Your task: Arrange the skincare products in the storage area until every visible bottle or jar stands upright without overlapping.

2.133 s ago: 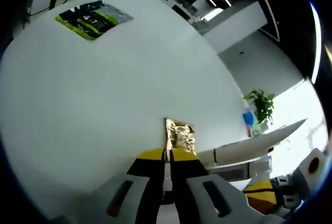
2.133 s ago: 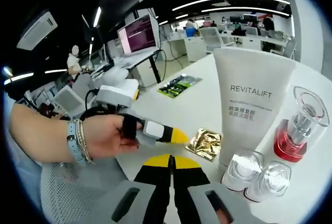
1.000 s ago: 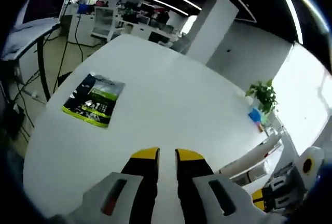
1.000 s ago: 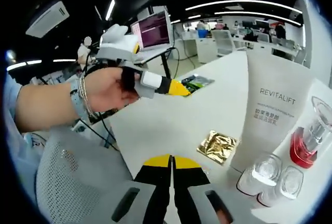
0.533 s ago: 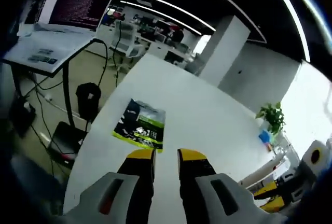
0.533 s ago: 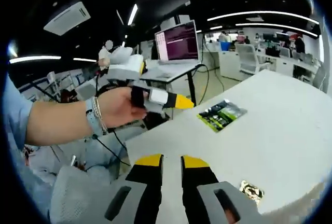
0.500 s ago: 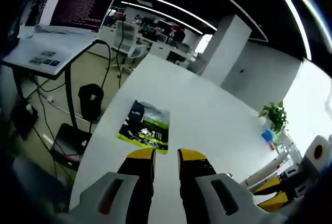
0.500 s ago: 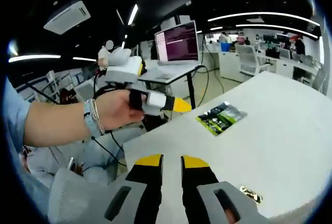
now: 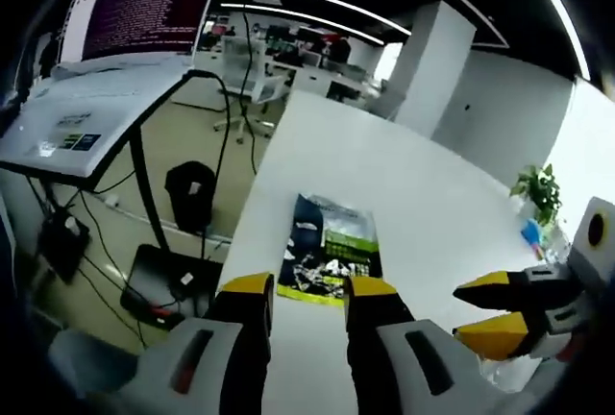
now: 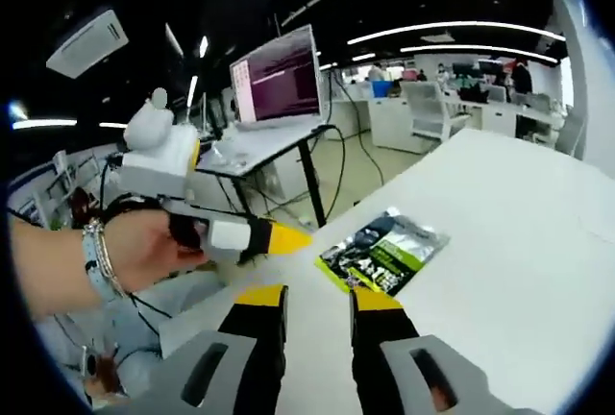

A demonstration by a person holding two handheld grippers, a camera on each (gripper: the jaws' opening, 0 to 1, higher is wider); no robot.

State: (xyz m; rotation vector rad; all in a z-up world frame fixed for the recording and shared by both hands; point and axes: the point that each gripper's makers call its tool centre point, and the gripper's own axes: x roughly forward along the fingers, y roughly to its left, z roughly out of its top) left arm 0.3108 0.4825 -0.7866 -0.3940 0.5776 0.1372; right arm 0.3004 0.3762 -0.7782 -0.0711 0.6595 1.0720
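Left gripper [image 9: 308, 302]: yellow-tipped fingers [image 9: 248, 292] apart at the bottom centre of the left gripper view, nothing between them, poised over the white surface [image 9: 432, 194]. Just beyond the tips, at frame centre, a flat black-and-green printed sachet [image 9: 329, 248] lying near the surface's edge. At the lower right, the right gripper [image 9: 503, 311] entering, its two yellow tips parted.

Right gripper [image 10: 317, 303]: fingers [image 10: 260, 301] likewise apart and empty at the bottom centre of the right gripper view. Directly past them, the same sachet [image 10: 384, 249] flat on the surface [image 10: 509, 232], right of centre. At centre left, the left gripper [image 10: 279, 236] held in a person's hand [image 10: 144, 247] with a beaded bracelet at the wrist.

Around: open office, ceiling light strips, a standing desk with a lit monitor [image 10: 279, 79], cables hanging to the floor, a potted green plant [image 9: 540, 190] at the far right of the left gripper view.
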